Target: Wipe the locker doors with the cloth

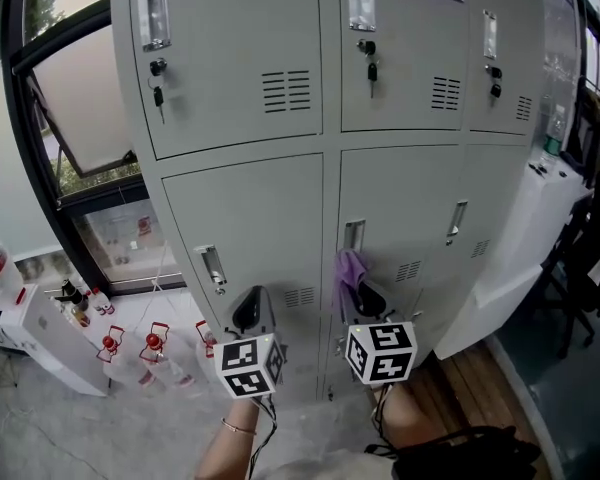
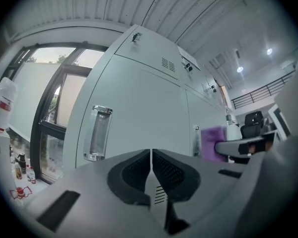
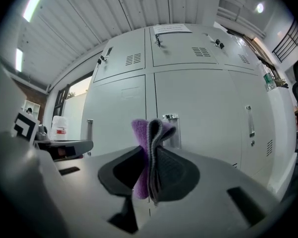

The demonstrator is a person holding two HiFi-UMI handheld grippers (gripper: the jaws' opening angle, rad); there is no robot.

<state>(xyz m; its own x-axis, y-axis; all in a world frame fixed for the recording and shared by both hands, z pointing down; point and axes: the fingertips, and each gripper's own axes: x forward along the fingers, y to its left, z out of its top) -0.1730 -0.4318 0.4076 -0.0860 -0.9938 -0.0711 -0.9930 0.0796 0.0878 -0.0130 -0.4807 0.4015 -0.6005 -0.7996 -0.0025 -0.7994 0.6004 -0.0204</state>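
Observation:
Grey metal lockers (image 1: 280, 198) fill the head view, two rows of doors with chrome handles and keys. My right gripper (image 1: 362, 296) is shut on a folded purple and grey cloth (image 1: 348, 271), held just in front of the lower middle door (image 1: 400, 218) near its handle (image 1: 353, 235). In the right gripper view the cloth (image 3: 150, 152) stands upright between the jaws, with the handle (image 3: 172, 130) behind it. My left gripper (image 1: 248, 310) is shut and holds nothing, low before the lower left door (image 2: 139, 118), right of its handle (image 2: 99, 133). The cloth (image 2: 213, 144) shows at the right there.
A window (image 1: 70, 118) stands open left of the lockers. Below it are white boxes (image 1: 40, 333) and several bottles (image 1: 130, 353) on the floor. A white cabinet (image 1: 525, 238) and a dark chair (image 1: 590, 268) stand at the right. A black bag (image 1: 470, 453) lies near my feet.

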